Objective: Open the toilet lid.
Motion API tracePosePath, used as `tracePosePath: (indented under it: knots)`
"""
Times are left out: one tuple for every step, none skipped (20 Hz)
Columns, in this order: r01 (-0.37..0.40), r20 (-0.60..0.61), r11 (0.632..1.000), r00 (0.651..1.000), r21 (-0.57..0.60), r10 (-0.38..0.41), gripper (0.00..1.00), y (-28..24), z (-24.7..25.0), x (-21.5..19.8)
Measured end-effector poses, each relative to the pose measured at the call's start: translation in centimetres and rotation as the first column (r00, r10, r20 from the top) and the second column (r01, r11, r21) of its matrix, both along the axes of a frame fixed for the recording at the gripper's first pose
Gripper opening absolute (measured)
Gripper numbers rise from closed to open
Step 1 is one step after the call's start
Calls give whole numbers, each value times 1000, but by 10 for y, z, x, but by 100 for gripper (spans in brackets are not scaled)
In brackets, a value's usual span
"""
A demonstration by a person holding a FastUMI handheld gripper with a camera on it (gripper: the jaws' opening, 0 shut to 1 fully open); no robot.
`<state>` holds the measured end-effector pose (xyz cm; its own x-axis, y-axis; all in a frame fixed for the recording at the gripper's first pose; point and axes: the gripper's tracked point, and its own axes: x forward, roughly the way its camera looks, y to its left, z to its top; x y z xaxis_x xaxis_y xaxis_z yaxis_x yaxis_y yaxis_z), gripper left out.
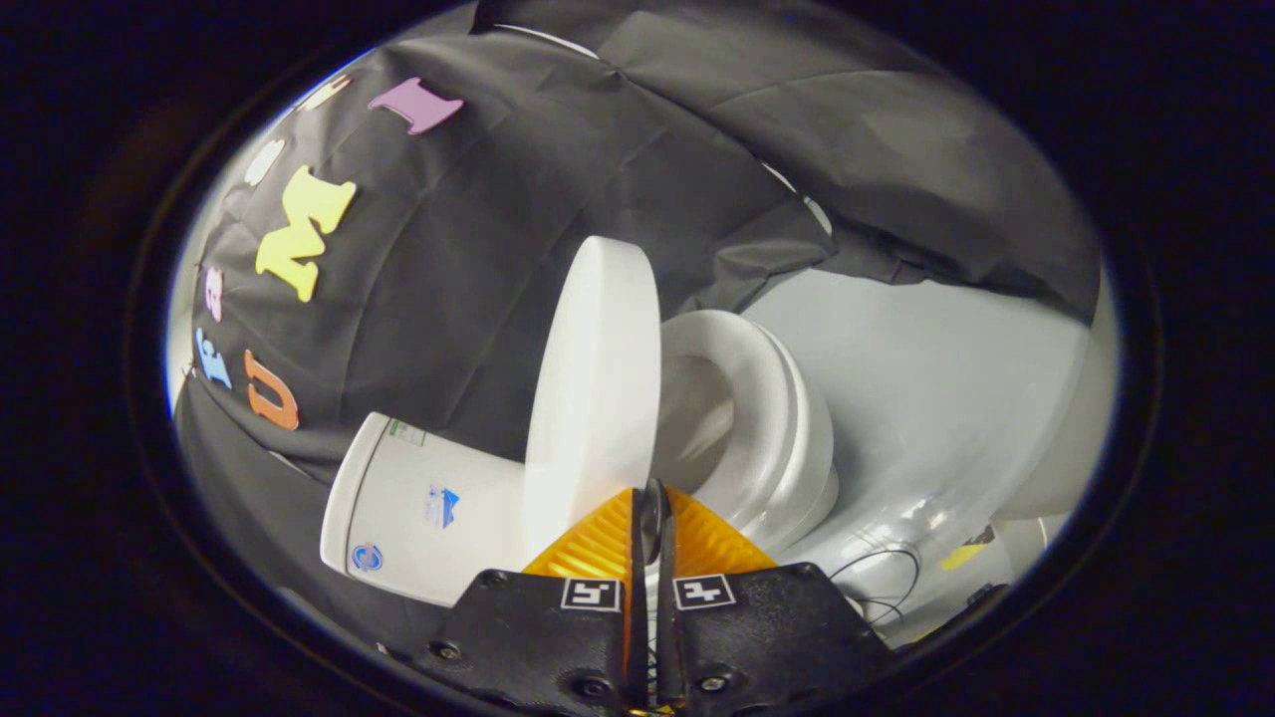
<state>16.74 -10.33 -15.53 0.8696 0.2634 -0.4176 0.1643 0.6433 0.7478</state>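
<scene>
The white toilet lid stands raised, well apart from the seat, and I see it nearly edge-on. Beside it lie the white seat ring and bowl, uncovered. The white tank sits on the lid's other side, close behind it. My gripper is shut, its fingers pressed together with only a thin dark slit between them. The fingertips sit right at the lid's near rim, at the gap between lid and seat. Nothing visible is held between them.
The black cloth wall hangs behind the toilet. A pale glossy floor spreads beyond the bowl, with thin black cables and a yellow scrap lying on it near the fingers.
</scene>
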Motion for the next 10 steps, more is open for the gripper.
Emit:
tracePosePath:
  knots:
    - [-2,8,1000,1000,-9,2,6,2,7,-1]
    - [-5,15,1000,1000,-16,5,6,5,13,-2]
    - [-7,24,1000,1000,-27,8,6,9,19,-2]
    - [-11,32,999,999,-45,12,6,12,25,-2]
    - [-12,40,998,999,-65,15,6,15,31,-4]
    - [-14,48,996,999,-87,19,6,18,36,-4]
    - [-16,55,994,998,-107,22,6,21,42,-6]
    - [-13,59,992,998,-126,21,6,23,47,-7]
    - [-10,65,988,998,-152,20,6,27,50,-8]
    - [-7,71,985,997,-174,20,6,30,54,-8]
